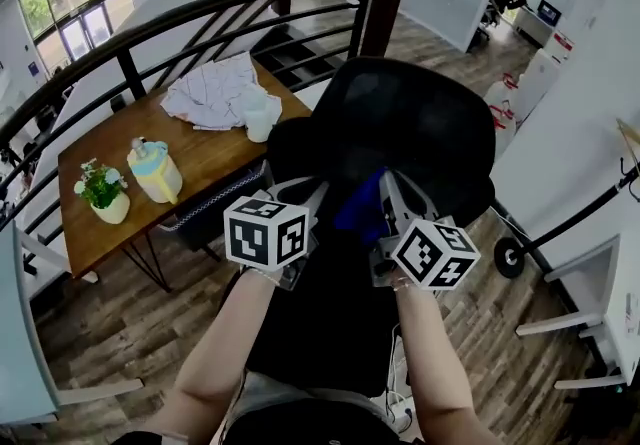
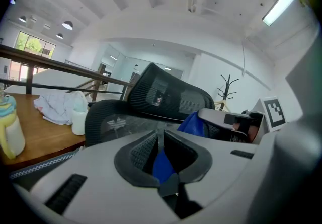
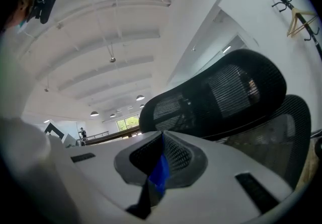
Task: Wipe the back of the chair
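The black mesh chair back (image 1: 405, 123) with its headrest stands right in front of me, tilted away. A blue cloth (image 1: 360, 209) is stretched between both grippers against the lower chair back. My left gripper (image 1: 316, 197) is shut on one end of the cloth (image 2: 162, 165), with the headrest (image 2: 171, 94) beyond it. My right gripper (image 1: 392, 197) is shut on the other end of the cloth (image 3: 160, 174), below the headrest (image 3: 221, 92). In the left gripper view the jaws (image 2: 160, 147) are together; in the right gripper view the jaws (image 3: 162, 155) are together too.
A wooden table (image 1: 205, 161) stands left of the chair with a crumpled white cloth (image 1: 213, 91), a white cup (image 1: 259, 123), a yellow jug (image 1: 155, 173) and a potted plant (image 1: 104, 193). A dark stair railing (image 1: 200, 18) runs behind. A coat rack (image 1: 585, 213) leans at the right.
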`<action>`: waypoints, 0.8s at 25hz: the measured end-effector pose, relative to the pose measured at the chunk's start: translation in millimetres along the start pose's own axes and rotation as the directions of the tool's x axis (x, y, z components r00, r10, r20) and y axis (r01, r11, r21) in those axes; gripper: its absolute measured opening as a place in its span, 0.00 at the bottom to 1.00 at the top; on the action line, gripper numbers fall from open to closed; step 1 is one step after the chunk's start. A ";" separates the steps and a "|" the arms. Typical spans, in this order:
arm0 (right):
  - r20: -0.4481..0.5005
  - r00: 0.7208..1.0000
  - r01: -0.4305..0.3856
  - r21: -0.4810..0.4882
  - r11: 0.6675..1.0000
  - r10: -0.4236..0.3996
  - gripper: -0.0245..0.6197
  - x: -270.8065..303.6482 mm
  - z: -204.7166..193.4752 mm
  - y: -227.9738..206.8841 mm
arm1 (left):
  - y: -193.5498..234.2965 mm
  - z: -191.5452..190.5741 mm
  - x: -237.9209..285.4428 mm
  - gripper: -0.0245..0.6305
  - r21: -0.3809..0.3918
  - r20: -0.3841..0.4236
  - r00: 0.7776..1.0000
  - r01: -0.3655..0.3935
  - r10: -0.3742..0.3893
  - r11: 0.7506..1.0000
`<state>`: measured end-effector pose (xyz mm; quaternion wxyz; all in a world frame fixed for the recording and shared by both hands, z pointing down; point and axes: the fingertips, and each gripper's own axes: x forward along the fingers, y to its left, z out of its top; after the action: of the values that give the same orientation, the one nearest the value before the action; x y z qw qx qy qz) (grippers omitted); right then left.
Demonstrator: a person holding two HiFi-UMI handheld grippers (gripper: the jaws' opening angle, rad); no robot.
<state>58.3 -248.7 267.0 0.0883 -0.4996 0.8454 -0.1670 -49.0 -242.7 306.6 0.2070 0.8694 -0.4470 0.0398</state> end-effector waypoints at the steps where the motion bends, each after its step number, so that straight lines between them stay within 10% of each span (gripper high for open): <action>1: -0.012 1.000 -0.021 0.002 1.000 0.021 0.09 7.9 -6.4 8.7 | 9.6 -2.4 -5.3 0.11 -0.012 0.002 1.000 -0.016 0.016 1.000; 11: -0.109 0.975 -0.194 0.019 0.981 0.195 0.09 86.5 -53.4 76.2 | 77.7 -17.8 -34.5 0.11 -0.093 0.009 0.991 -0.131 0.133 0.987; 20: -0.174 0.963 -0.193 0.081 0.978 0.205 0.09 143.4 -88.3 64.8 | 105.3 -28.0 -23.1 0.11 -0.109 -0.017 0.986 -0.170 0.169 0.979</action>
<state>-92.0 -328.2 327.5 0.0428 -0.3917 0.8901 -0.2288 -143.1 -268.2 360.3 0.2520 0.8154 -0.5200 0.0358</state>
